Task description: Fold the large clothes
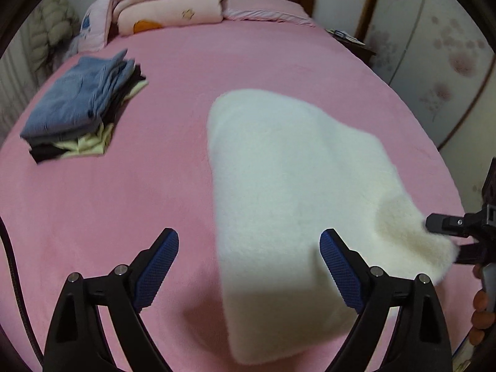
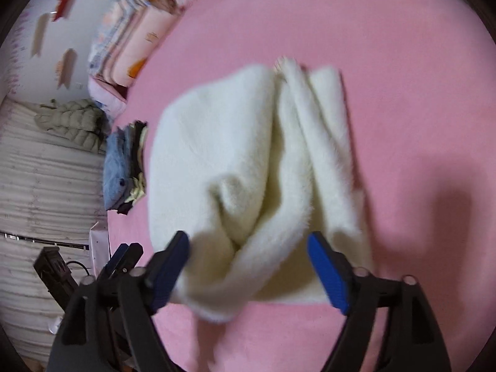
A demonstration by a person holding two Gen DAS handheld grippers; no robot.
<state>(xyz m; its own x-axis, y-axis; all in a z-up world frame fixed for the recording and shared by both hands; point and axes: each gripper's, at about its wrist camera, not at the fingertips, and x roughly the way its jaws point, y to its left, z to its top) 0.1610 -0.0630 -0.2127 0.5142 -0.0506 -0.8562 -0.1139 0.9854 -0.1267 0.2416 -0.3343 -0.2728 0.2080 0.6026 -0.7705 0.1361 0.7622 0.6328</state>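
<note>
Two grippers hang over a pink bed (image 1: pixel 155 186) with their blue-padded jaws spread wide. The left gripper (image 1: pixel 249 266) holds nothing: a folded white fleece garment (image 1: pixel 294 186) lies on the bed under it, its near end passing between the fingers without either pad pressing on it. The right gripper (image 2: pixel 248 266) is likewise spread apart, and the same fluffy garment (image 2: pixel 248 161) sits between and just beyond its fingers, bunched into thick folds at the near end, with no pad clamping it. In the left wrist view the right gripper's dark frame (image 1: pixel 455 226) shows at the garment's right corner, a hand (image 1: pixel 482 307) below it. Far left on the bed is a stack of folded clothes (image 1: pixel 83 108), blue on top. At the far end lie folded pink quilts (image 1: pixel 167 6).
</note>
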